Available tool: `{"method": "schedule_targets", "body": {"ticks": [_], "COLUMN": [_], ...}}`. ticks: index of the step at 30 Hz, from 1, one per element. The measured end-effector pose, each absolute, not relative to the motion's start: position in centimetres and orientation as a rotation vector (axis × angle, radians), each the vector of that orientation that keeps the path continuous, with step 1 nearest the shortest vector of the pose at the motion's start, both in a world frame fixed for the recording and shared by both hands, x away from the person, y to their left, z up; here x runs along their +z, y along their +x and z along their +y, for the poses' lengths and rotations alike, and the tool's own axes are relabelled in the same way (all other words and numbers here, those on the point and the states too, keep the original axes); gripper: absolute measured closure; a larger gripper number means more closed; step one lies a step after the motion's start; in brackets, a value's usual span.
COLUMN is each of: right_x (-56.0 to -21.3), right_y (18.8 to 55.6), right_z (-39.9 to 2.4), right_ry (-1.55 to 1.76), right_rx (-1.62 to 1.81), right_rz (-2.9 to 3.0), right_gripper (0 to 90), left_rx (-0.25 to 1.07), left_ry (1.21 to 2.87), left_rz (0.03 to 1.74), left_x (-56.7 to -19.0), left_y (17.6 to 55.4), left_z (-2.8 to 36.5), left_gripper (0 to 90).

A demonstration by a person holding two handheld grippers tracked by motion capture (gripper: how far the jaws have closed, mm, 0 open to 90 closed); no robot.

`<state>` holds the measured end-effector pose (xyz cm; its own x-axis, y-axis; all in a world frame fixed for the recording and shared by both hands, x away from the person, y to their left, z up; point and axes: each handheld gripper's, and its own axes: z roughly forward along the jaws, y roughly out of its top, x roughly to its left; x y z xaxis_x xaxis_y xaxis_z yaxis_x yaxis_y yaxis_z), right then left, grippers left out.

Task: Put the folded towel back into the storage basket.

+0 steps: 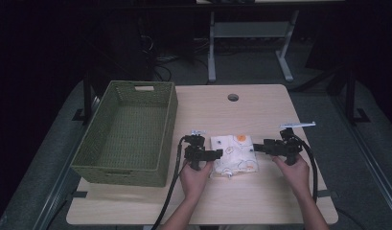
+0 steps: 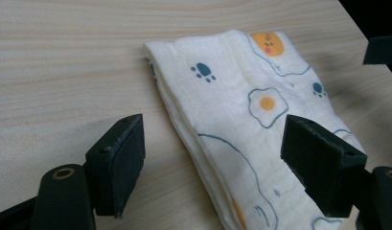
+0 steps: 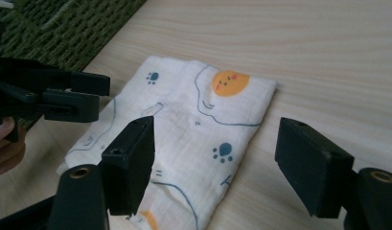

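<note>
Folded muslin cloth, white with fried-egg and paw-print pattern, is lying flat on the light wooden table, near the middle of the front half, just right of the basket. It is folded into a rough rectangle; layered edges are showing along its near side in the left gripper view.

Left gripper is sitting at the cloth's left edge, jaws spread wide and released, nothing pinched; in its own view the stacked fold is lying between the two pads without either pad pressing on it. Left hand is holding it from below.

Right gripper is sitting at the cloth's right edge, jaws apart, gripping nothing; in its own view the cloth's corner is lying between and beyond the pads, untouched. Right hand is holding it.

The two grippers are facing each other across the cloth.

Green woven basket is standing at the table's left, just beside the cloth. A round cable hole is showing at the far edge.
</note>
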<state>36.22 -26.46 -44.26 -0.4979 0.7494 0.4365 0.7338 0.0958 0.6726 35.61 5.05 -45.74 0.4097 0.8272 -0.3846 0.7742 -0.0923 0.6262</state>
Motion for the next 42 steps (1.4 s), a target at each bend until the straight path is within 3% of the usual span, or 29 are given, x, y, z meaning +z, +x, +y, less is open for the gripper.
{"method": "schedule_targets", "body": {"ticks": [10,16,22,25,27,28,29,32,42], "right_x": [-46.2,-47.0,-47.5,-47.6,-47.9,-47.9,-48.0,-47.9,-46.7], "right_y": [37.6,38.1,38.4,38.4,38.5,38.5,38.6,38.5,38.1], "right_z": [-25.5,-25.1,-24.8,-24.6,-24.5,-24.5,-24.4,-24.3,-24.8], "right_ry": [1.644,1.694,1.717,1.728,1.746,1.746,1.761,1.764,1.779], "right_rx": [1.355,1.32,1.315,1.324,1.347,1.347,1.355,1.361,1.534], "right_rz": [2.334,2.342,2.338,2.336,2.343,2.343,2.346,2.353,2.306], "right_gripper": [37.6,46.6,65.5,70.7,78.9,78.9,83.0,85.9,86.9], "left_rx": [0.06,0.039,0.007,-0.011,-0.014,-0.023,-0.029,-0.039,-0.017], "left_ry": [1.86,1.856,1.85,1.842,1.841,1.842,1.841,1.827,1.757], "left_rz": [1.399,1.388,1.367,1.364,1.364,1.36,1.357,1.352,1.321], "left_x": [-46.4,-46.5,-46.8,-46.9,-47.1,-47.1,-47.2,-47.5,-45.9], "left_y": [36.0,36.0,36.2,36.3,36.4,36.5,36.5,36.6,36.3], "left_z": [4.8,4.3,3.6,3.5,3.5,3.5,3.5,3.6,4.6], "left_gripper": [24.9,31.0,45.1,56.6,64.9,64.9,71.7,80.4,83.7]}}
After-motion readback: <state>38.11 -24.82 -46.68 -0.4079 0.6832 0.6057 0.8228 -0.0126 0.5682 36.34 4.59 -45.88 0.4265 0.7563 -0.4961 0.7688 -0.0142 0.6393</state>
